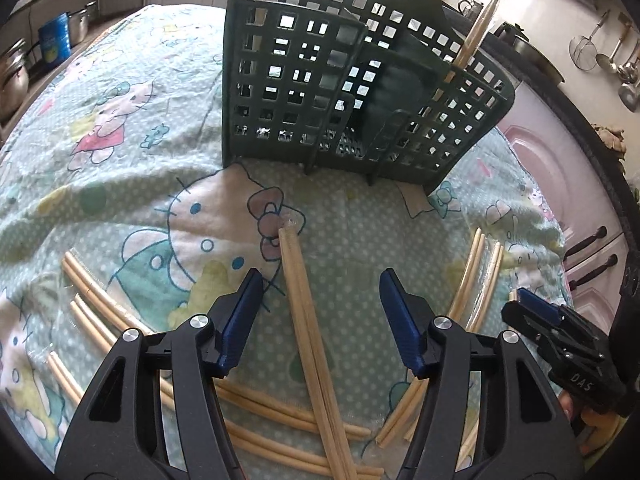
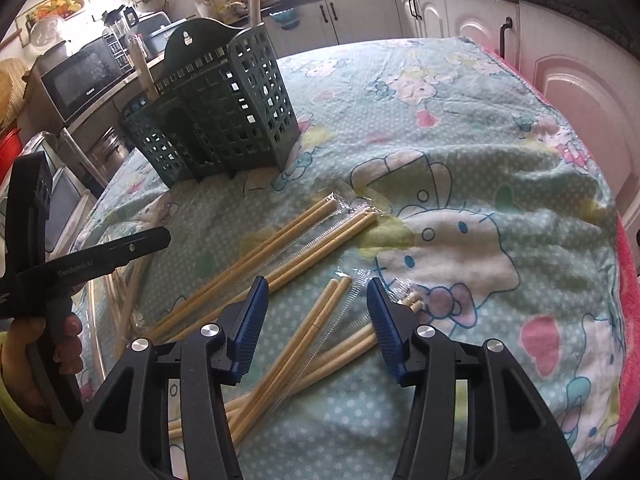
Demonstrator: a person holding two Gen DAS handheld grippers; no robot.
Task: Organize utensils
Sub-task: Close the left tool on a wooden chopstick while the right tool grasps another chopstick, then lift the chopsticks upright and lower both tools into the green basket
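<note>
A dark green slotted utensil holder (image 1: 340, 80) (image 2: 224, 120) stands upright on the cartoon-cat cloth, with pale chopsticks (image 1: 476, 36) (image 2: 142, 68) sticking up out of it. Several plastic-wrapped chopstick pairs lie loose on the cloth. My left gripper (image 1: 320, 280) is open low over one pair (image 1: 300, 300), which runs between its blue fingers without touching the pads. My right gripper (image 2: 318, 286) is open too, straddling another wrapped pair (image 2: 320, 320). More pairs lie to the sides (image 1: 100, 300) (image 1: 480, 272) (image 2: 280, 240).
A hand (image 2: 32, 344) grips the left tool's handle at the left of the right wrist view, near the table's glass edge (image 2: 96, 280). A microwave (image 2: 84, 76) and pots stand on counters behind. Ladles (image 1: 616, 60) hang on the wall. Pink cabinets (image 1: 560, 184) flank the table.
</note>
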